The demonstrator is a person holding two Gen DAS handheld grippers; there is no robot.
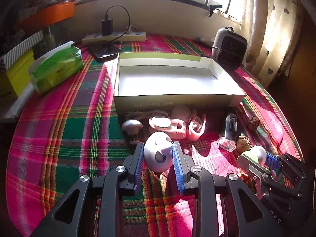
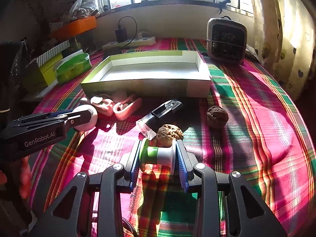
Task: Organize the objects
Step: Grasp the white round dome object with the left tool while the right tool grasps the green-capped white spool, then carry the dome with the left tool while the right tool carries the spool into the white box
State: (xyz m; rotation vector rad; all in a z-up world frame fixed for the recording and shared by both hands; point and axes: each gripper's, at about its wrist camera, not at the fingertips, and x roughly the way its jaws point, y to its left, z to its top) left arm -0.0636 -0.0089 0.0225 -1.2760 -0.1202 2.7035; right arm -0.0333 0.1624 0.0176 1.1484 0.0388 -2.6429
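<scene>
The left claw (image 1: 158,158) is clamped on a white egg-shaped gadget (image 1: 158,155) over the plaid desk (image 1: 59,138). The right claw (image 2: 158,156) grips a green-and-white spool (image 2: 157,154), before the empty box (image 2: 146,87).

Both wrist views close, angled down toward shared box (image 1: 177,98) (window beyond).

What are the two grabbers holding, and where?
Left gripper: white egg-shaped gadget, fingers on its sides. Right gripper: green-and-white spool, fingers on its two ends.
</scene>
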